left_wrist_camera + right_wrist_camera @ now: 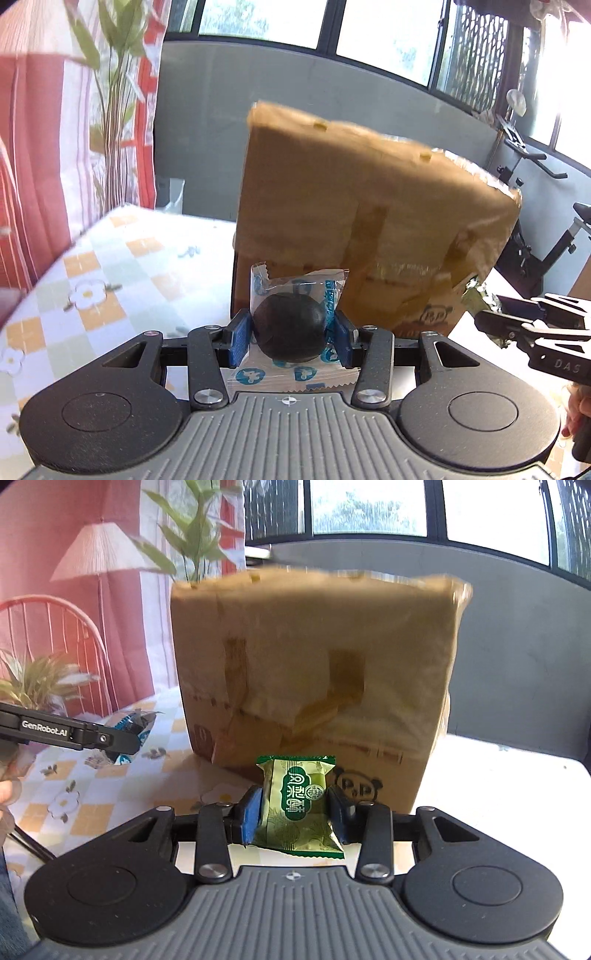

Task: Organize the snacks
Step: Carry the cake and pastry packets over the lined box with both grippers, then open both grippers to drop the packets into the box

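My left gripper (291,332) is shut on a clear blue-printed wrapper holding a dark round snack (291,325), held above the table in front of a tall cardboard box (369,206). My right gripper (295,810) is shut on a green wrapped snack (297,805), also in front of the cardboard box (317,664). The right gripper shows at the right edge of the left wrist view (491,317), with its green snack (476,295) partly hidden. The left gripper shows at the left of the right wrist view (125,742), with its blue-printed snack (131,725).
The table has a checked floral cloth (96,280). A plant (195,535) stands behind the box, a second plant (37,686) at the far left. A lamp (99,550) and red chair (48,627) stand left. An exercise bike (535,229) stands right.
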Demonstrator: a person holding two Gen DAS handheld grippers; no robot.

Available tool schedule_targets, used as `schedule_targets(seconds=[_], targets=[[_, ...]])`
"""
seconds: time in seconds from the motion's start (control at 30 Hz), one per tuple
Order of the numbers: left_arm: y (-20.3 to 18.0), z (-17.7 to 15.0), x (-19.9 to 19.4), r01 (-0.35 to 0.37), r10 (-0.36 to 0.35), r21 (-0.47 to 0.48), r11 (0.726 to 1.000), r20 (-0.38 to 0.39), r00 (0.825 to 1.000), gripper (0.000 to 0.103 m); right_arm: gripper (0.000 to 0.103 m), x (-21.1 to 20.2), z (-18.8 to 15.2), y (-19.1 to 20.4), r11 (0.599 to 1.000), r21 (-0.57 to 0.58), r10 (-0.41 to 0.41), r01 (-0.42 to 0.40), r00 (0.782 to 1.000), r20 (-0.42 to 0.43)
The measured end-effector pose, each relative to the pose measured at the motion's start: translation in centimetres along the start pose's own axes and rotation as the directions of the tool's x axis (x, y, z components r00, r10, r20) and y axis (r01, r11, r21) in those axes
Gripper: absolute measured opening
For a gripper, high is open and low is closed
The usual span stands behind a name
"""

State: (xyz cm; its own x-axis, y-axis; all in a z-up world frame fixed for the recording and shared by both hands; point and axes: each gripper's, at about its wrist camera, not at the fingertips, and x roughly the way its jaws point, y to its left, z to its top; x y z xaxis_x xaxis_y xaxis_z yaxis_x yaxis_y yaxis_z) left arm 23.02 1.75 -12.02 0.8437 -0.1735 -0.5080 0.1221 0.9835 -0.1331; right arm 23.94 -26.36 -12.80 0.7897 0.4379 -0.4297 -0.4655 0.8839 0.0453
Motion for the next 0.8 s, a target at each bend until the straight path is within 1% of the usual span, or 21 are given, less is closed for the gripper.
schedule_targets(seconds=[0.07, 0.13, 0.2, 0.3, 0.4, 0.47, 0.53, 0.6, 0.67, 0.7, 0.73, 0.77, 0.8], targets=[[-0.6, 2.1, -0.8, 0.000, -0.002, 0.037, 0.999, 0.068, 0.998, 0.049, 0.041, -1.1, 2.3, -0.4, 1.000, 0.000, 0.006, -0.006, 0.997, 0.072], [-0.9, 4.4, -1.2, 0.019, -0.024, 0.041, 0.999, 0.117, 0.993, 0.049, 0.041, -1.4, 4.8, -0.9, 1.000, -0.013, -0.011, 0.013, 0.993, 0.114], [-1.2, 6.7, -1.0, 0.032, -0.038, 0.046, 0.998, 0.147, 0.988, 0.049, 0.041, -1.5, 7.1, -1.6, 1.000, -0.009, -0.022, 0.024, 0.988, 0.151], [-2.2, 9.7, 0.2, 0.036, -0.052, 0.093, 0.995, 0.179, 0.982, 0.049, 0.041, -0.9, 9.9, -3.1, 0.998, 0.045, -0.040, 0.032, 0.980, 0.195], [-2.6, 12.3, 1.9, 0.017, -0.042, 0.122, 0.992, 0.209, 0.977, 0.049, 0.041, 0.9, 11.8, -4.5, 0.994, 0.072, -0.090, 0.078, 0.978, 0.190], [-2.8, 14.0, 3.3, 0.011, -0.036, 0.117, 0.993, 0.219, 0.975, 0.049, 0.041, 2.3, 12.6, -5.4, 0.990, 0.089, -0.123, 0.110, 0.981, 0.153], [-3.2, 15.5, 5.0, -0.001, -0.023, 0.113, 0.994, 0.218, 0.976, 0.049, 0.041, 3.4, 12.7, -5.9, 0.987, 0.098, -0.142, 0.131, 0.982, 0.121], [-3.4, 16.4, 6.7, -0.006, -0.015, 0.106, 0.994, 0.198, 0.980, 0.050, 0.041, 4.3, 12.6, -6.1, 0.984, 0.096, -0.157, 0.148, 0.983, 0.097], [-3.9, 16.9, 8.0, 0.017, -0.037, 0.116, 0.993, 0.176, 0.984, 0.056, 0.043, 5.0, 12.5, -6.2, 0.980, 0.106, -0.176, 0.168, 0.982, 0.068], [-4.1, 16.8, 8.4, 0.030, -0.050, 0.124, 0.992, 0.168, 0.985, 0.065, 0.044, 5.3, 12.5, -6.4, 0.978, 0.117, -0.178, 0.170, 0.983, 0.056], [-4.2, 16.6, 8.6, 0.020, -0.040, 0.114, 0.993, 0.170, 0.985, 0.074, 0.052, 5.4, 12.4, -6.6, 0.977, 0.128, -0.179, 0.172, 0.983, 0.047], [-4.4, 16.3, 8.5, 0.013, -0.031, 0.105, 0.994, 0.174, 0.984, 0.079, 0.064, 5.3, 12.4, -6.7, 0.974, 0.141, -0.186, 0.178, 0.982, 0.044], [-4.6, 16.0, 8.5, 0.013, -0.031, 0.105, 0.994, 0.172, 0.985, 0.085, 0.069, 5.1, 12.4, -6.8, 0.972, 0.151, -0.192, 0.183, 0.980, 0.046]])
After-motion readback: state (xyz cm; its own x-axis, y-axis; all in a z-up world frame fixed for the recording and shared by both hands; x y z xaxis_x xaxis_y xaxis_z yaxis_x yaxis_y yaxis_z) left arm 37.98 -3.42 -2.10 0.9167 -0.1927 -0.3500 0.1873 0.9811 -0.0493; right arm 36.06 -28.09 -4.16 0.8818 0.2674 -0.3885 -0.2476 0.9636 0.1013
